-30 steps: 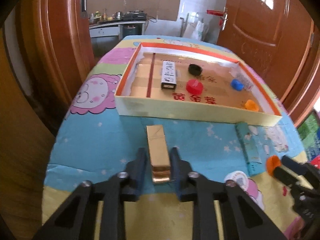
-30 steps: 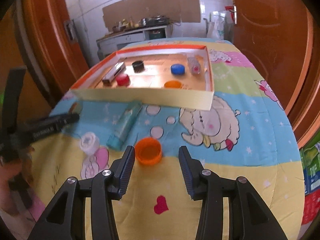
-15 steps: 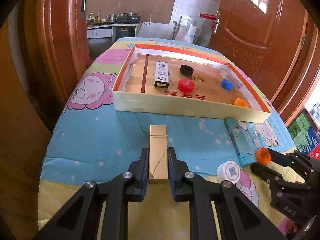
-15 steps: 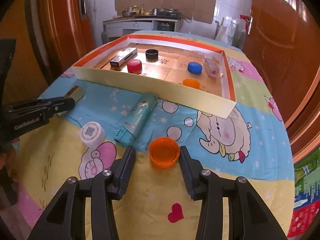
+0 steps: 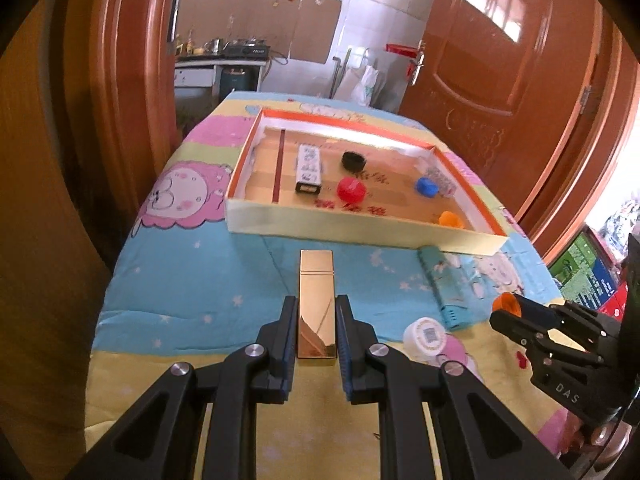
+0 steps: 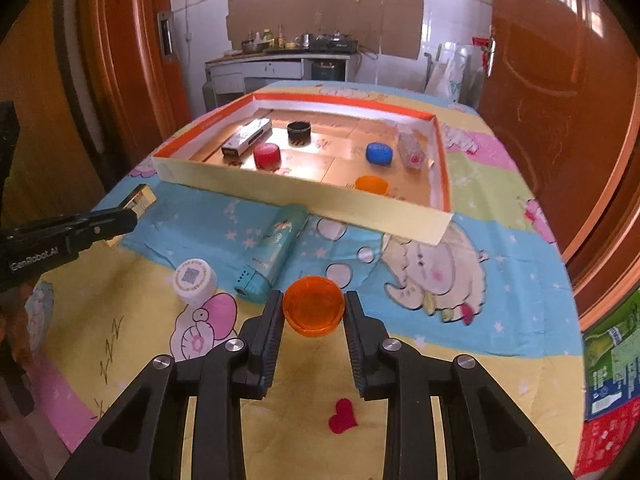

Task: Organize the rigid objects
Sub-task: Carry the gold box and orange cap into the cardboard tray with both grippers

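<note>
My left gripper (image 5: 316, 320) is shut on a shiny gold box (image 5: 316, 292), held just above the cartoon tablecloth and pointing at the shallow orange-rimmed cardboard tray (image 5: 360, 234). In the right wrist view the left gripper (image 6: 134, 212) shows at the left with the gold box (image 6: 141, 199) sticking out. My right gripper (image 6: 312, 320) is closing, its pads pressing on an orange cap (image 6: 314, 311) that tilts toward the camera. The left wrist view shows the right gripper (image 5: 506, 312) with the orange cap (image 5: 505, 303) at its tip.
A teal tube (image 6: 276, 246) and a white QR-code cap (image 6: 195, 276) lie on the cloth between the grippers. The tray (image 6: 304, 196) holds a black-and-white box (image 6: 246, 138), black, red, blue and orange caps and a small clear bottle (image 6: 410, 148). Wooden doors flank the table.
The right jaws have closed in around the orange cap, which now tilts up. The left gripper has risen a little with the gold box still in its grip.
</note>
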A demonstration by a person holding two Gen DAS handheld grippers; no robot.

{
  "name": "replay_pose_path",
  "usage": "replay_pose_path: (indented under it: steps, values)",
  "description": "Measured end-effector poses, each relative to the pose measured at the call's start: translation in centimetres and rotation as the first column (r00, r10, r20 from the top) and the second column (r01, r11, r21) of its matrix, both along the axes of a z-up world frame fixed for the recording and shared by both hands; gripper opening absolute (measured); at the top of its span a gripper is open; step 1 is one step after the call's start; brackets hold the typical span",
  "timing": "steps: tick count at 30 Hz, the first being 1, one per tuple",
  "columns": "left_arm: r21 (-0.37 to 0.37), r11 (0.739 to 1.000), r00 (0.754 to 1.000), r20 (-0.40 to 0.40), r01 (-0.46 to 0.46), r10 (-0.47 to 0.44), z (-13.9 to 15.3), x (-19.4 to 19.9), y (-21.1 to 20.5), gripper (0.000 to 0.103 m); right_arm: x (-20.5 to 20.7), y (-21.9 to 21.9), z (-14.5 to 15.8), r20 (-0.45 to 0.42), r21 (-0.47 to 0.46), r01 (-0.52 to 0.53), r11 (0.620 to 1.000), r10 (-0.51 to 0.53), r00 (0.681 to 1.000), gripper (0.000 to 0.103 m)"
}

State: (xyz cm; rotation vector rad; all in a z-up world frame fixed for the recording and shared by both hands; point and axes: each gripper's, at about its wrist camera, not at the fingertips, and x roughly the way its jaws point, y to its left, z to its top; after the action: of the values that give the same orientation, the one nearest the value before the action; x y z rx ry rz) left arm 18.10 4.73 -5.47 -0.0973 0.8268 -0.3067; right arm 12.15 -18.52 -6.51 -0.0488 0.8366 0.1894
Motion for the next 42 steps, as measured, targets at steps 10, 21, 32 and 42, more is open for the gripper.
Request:
replay_pose_path:
  steps: [10, 21, 32, 42]
  values:
    - [0.028, 0.997, 0.994, 0.077, 0.072, -0.074, 4.0, 0.0, -1.8, 0.018, -0.3, -1.8, 5.0, 0.089, 0.013, -0.006, 1.0, 0.004, 0.996, 0.03]
    - [0.094, 0.991, 0.979, 0.172, 0.092, -0.108, 8.5, 2.6, -3.5, 0.018, 3.2, -2.3, 10.1, 0.17, 0.027, -0.024, 0.999, 0.019, 0.985, 0.03]
    - [0.058, 0.994, 0.985, 0.14, 0.093, -0.1, 10.3, 10.8, -4.0, 0.018, 10.0, -0.2, 12.8, 0.207, 0.016, -0.085, 0.996, 0.08, 0.975, 0.03]
    - [0.022, 0.998, 0.996, 0.067, 0.065, -0.066, 8.3, 17.7, -4.1, 0.018, 18.1, -0.3, 10.2, 0.15, 0.076, -0.08, 0.994, 0.068, 0.986, 0.03]
